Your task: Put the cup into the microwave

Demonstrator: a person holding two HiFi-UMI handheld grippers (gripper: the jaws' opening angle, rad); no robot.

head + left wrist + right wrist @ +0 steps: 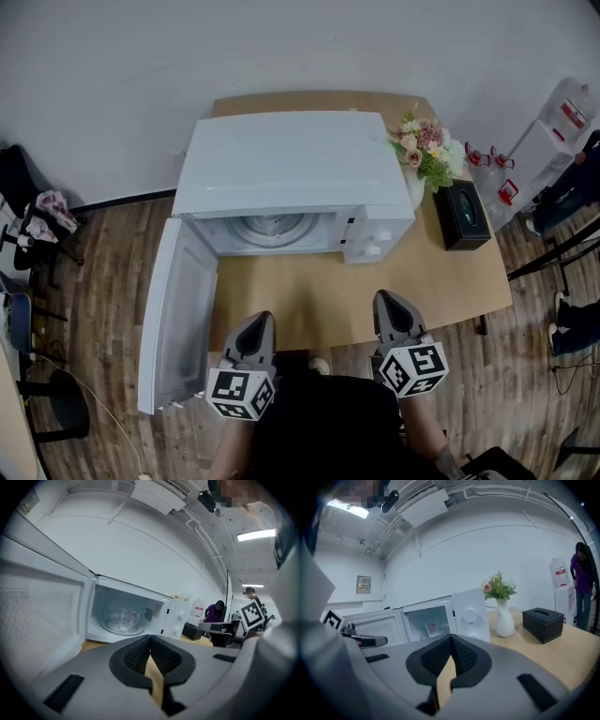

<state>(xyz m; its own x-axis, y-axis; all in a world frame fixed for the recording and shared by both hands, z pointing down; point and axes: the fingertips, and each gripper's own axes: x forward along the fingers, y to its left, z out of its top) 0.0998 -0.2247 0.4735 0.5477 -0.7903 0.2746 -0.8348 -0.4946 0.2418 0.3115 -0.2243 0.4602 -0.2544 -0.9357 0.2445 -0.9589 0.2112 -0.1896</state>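
Looking basically done: the glass cup sits on the turntable inside the microwave, whose door is wide open. The left gripper and right gripper are both pinched closed, holding nothing.

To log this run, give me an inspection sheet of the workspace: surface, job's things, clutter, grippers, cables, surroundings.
Surface: wooden table, bare in front of the microwave.
Job's things: white microwave with its door swung open; clear glass cup already inside on the turntable.
Clutter: vase of flowers and black tissue box on the table, on the microwave's control-panel side.
Grippers: left gripper and right gripper both shut and empty, held at the table's near edge.
Cables: thin white cable on the floor by the open door.
Surroundings: white wall, wood floor, water dispenser, a person standing near it.
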